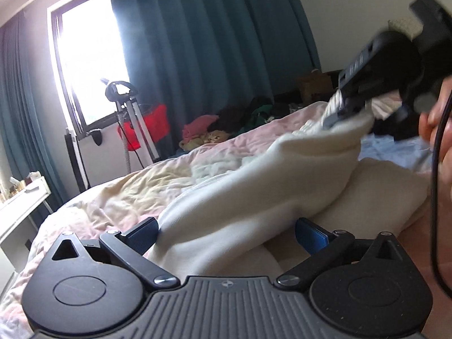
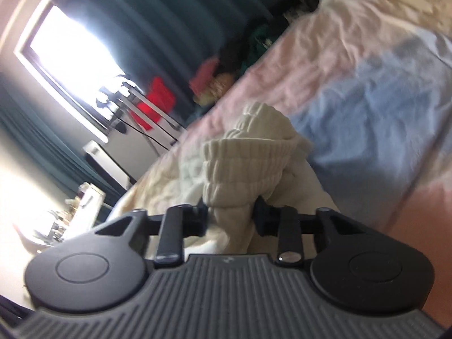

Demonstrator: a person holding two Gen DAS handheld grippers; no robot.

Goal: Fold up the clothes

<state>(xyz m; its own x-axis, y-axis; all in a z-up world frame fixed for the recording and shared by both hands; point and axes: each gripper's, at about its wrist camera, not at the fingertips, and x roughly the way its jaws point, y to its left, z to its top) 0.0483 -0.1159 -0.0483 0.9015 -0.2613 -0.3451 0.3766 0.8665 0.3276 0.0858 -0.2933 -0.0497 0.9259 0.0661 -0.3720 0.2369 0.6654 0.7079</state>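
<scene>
A cream knit garment lies in a thick fold across the bed. In the left wrist view it runs from between my left gripper's blue pads up to the right gripper. The left gripper's jaws stand wide open around the fold, not pressing on it. In the right wrist view my right gripper is shut on the garment's bunched ribbed end, with the fabric squeezed between both fingers. A person's hand holds that gripper at the right edge.
The bed has a crumpled pink, yellow and blue duvet. A pile of coloured clothes sits at its far side. A stand with a red bag is by the window, beside teal curtains. A white desk is at the left, and a black cable hangs at the right.
</scene>
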